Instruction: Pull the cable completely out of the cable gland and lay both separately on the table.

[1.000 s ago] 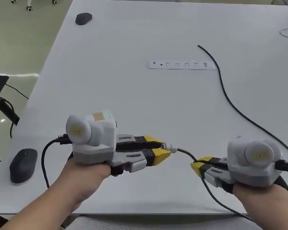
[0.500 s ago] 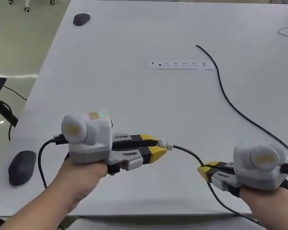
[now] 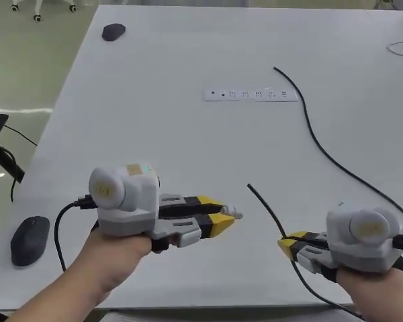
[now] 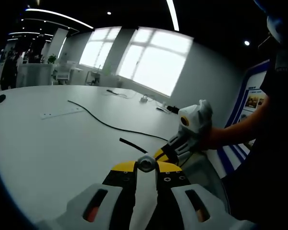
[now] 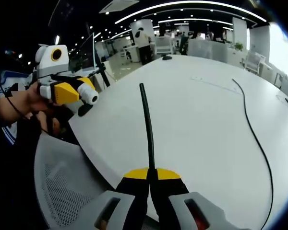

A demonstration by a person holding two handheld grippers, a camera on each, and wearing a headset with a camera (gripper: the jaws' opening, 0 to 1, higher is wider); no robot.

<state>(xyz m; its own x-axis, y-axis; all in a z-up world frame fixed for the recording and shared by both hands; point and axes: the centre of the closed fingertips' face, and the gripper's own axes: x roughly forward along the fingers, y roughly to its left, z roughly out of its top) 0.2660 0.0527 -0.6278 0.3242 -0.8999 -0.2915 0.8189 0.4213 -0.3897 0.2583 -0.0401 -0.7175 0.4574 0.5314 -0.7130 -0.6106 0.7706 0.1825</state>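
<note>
Head view: we see the thin black cable (image 3: 265,208) slanting, free end toward the white power strip (image 3: 251,94), well short of it and apart from the small grey cable gland (image 3: 235,213). The left tool (image 3: 227,217) pinches the gland, which points at the cable; the right tool (image 3: 284,239) clamps the cable. Left gripper view: the gland (image 4: 146,164) pokes forward between closed tips. Right gripper view: the cable (image 5: 147,124) runs straight ahead over the pale worktop (image 5: 206,124).

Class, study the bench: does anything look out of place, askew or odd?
Nothing is damaged. The one oddity: the cable pokes free into the air from the right gripper, clear of the cable gland in the left gripper; neither lies on the table.
</note>
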